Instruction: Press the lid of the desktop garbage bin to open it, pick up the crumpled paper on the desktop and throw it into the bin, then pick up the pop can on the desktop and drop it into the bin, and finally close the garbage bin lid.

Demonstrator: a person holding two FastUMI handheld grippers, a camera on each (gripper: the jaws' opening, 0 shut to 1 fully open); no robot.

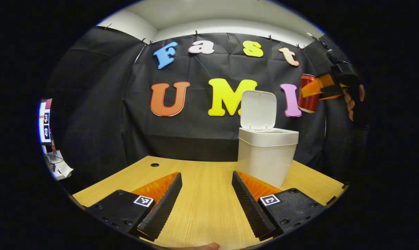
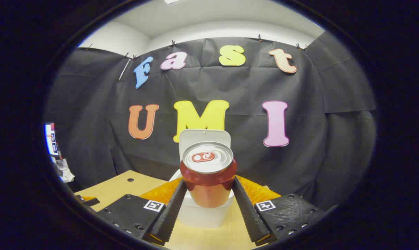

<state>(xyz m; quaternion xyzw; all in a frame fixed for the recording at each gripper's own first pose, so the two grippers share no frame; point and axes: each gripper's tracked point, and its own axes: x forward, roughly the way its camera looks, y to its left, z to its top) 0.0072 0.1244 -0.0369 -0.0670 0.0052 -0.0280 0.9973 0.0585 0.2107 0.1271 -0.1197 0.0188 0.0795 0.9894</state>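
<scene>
In the right gripper view, the right gripper (image 2: 206, 198) is seen closed on the can (image 2: 208, 177): both fingers (image 2: 169, 208) are pressed against the can's red sides, one on each side, with the jaws narrowed to the can's width. The can is held upright, its silver top and pull tab facing the camera. It is raised above the table (image 2: 122, 189), with the white bin (image 2: 199, 215) seen directly behind and below it and the open lid (image 2: 205, 135) standing up behind the can's top. In the left gripper view, the left gripper (image 1: 206, 205) is held low over the table (image 1: 202, 194) with its jaws wide apart; nothing is held or touched between them. The bin (image 1: 266, 156) stands on the far right part of the table, just beyond the right finger (image 1: 246, 205), with its lid (image 1: 258, 109) tipped upright at the back. The can (image 1: 308, 93) is seen high at the right, above and to the right of the bin's mouth, carried by the other gripper (image 1: 317, 89) and a hand (image 1: 352, 100). Crumpled paper cannot be made out.
</scene>
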